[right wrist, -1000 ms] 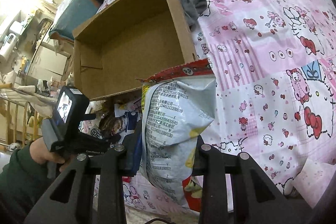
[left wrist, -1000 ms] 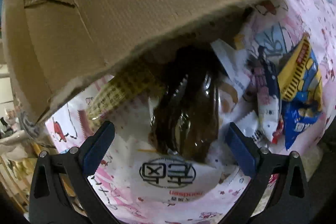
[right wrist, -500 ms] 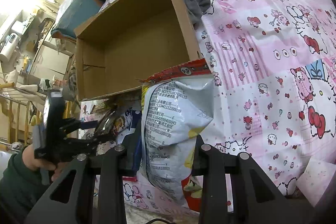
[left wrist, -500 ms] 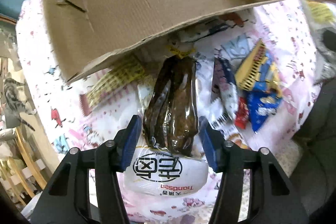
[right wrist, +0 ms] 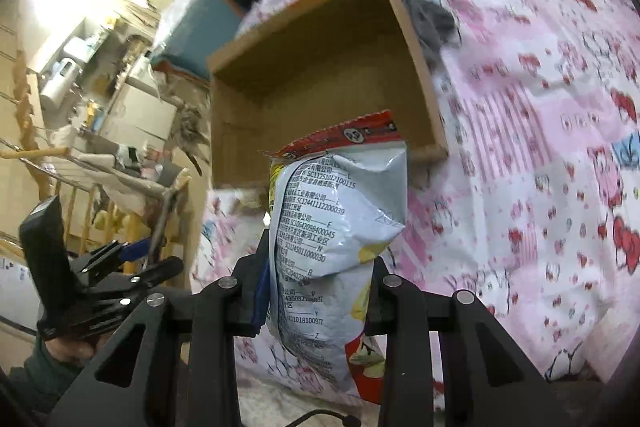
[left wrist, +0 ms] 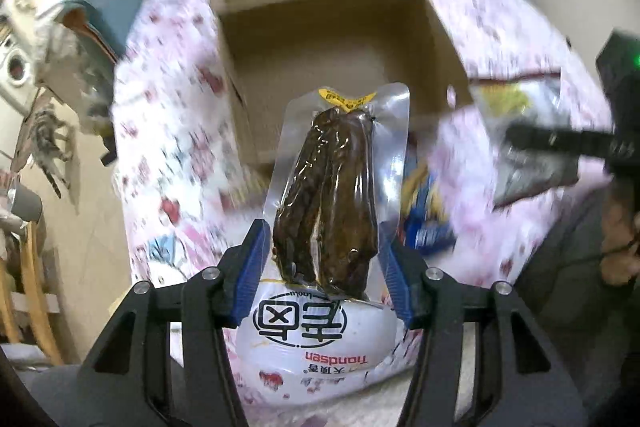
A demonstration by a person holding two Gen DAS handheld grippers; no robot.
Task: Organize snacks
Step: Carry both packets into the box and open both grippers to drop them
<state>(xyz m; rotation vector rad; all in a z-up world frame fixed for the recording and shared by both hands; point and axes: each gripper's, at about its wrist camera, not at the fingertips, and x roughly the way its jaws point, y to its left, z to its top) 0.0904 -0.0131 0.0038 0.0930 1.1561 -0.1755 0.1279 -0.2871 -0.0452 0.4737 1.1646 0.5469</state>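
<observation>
My left gripper [left wrist: 322, 259] is shut on a clear vacuum pack of dark brown meat snack [left wrist: 326, 203] with a white printed end. It hangs in the air in front of an open cardboard box [left wrist: 332, 39] lying on a pink cartoon-print bedsheet [left wrist: 168, 131]. My right gripper [right wrist: 316, 279] is shut on a silver chip bag [right wrist: 336, 227] with a red top edge, held up before the same box [right wrist: 320, 67]. That bag [left wrist: 532, 143] and gripper show at the right of the left wrist view. The left gripper [right wrist: 132, 259] appears low at the left of the right wrist view.
Blue and yellow snack packets [left wrist: 424, 211] lie on the sheet near the box's front edge. Grey cloth [right wrist: 432, 23] lies beside the box's right wall. Clothes and a teal cushion [right wrist: 200, 27] sit behind it. Wooden racks and room clutter [right wrist: 80, 155] stand left of the bed.
My left gripper closed on the brown meat pack and lifted it off the sheet, tilting up so the box interior shows. My right gripper kept its hold on the chip bag and shifted slightly.
</observation>
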